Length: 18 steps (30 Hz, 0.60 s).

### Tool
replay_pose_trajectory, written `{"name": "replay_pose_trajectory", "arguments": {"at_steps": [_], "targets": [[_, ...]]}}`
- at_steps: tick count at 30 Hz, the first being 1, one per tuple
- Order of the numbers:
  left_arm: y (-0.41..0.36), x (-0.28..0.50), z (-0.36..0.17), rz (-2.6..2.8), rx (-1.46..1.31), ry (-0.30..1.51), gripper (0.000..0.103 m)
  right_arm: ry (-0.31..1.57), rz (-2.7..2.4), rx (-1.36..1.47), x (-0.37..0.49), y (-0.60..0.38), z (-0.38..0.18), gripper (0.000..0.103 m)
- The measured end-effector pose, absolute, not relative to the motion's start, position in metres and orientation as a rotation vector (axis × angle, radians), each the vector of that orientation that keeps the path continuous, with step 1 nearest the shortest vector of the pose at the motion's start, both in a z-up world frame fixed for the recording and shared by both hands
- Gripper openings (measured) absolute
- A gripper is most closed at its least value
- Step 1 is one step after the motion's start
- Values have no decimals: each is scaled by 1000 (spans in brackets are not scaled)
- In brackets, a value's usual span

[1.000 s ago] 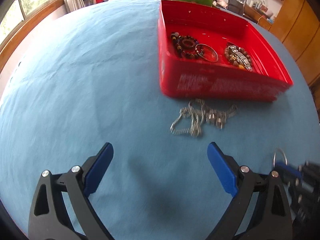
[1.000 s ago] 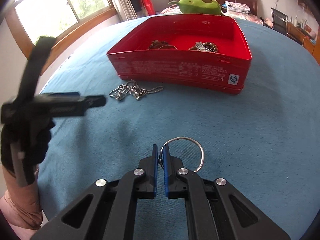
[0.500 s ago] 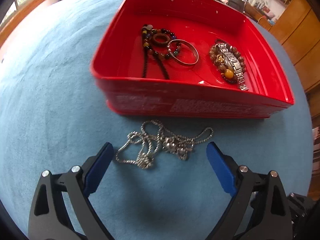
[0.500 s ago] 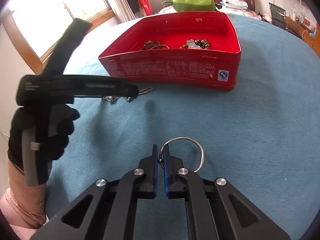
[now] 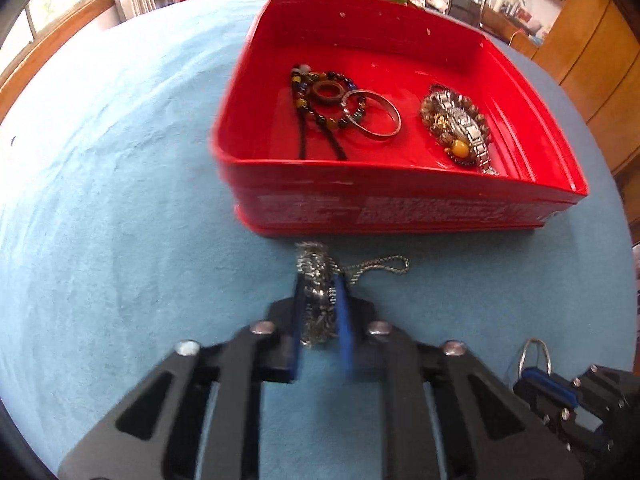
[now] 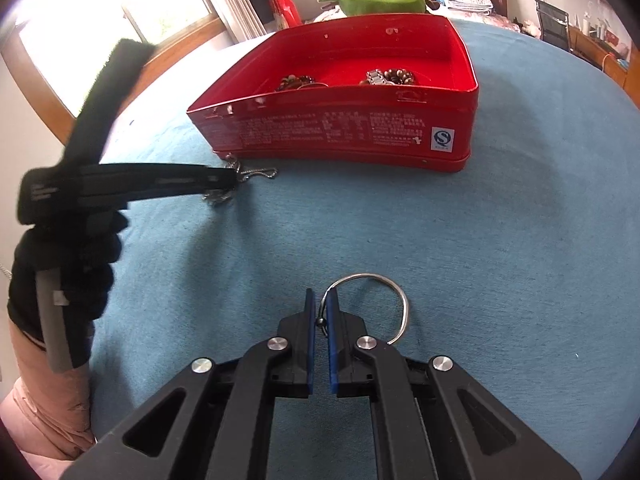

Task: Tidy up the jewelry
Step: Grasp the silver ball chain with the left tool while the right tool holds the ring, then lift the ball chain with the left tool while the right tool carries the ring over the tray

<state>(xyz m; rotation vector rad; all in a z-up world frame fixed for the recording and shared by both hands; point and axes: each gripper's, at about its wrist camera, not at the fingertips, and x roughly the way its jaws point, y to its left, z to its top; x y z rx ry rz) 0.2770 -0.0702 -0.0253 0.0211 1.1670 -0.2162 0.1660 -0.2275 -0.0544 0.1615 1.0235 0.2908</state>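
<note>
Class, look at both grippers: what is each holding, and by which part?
The left gripper is closing on the bunched middle of the silver chain. The right gripper pinches the silver ring at its rim.

Silver chain necklace (image 5: pixel 318 280) bunched on the blue cloth surface (image 5: pixel 120 240) just in front of the red tin (image 5: pixel 400 208), one loop trailing right. Inside the tin: dark beaded necklace (image 5: pixel 320 100), silver bangle (image 5: pixel 374 114), metal watch (image 5: pixel 466 130) on a beaded bracelet (image 5: pixel 434 120). Another silver ring bangle (image 6: pixel 386 300) stands tilted, well apart from the tin.
</note>
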Motion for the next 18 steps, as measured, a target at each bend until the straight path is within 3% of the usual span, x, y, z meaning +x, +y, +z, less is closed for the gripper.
{"name": "replay_pose_trajectory", "arguments": {"at_steps": [18], "targets": [[-24,236,10,-288,-69,1066,9,1020,294,173,163,-227,-53,5]]}}
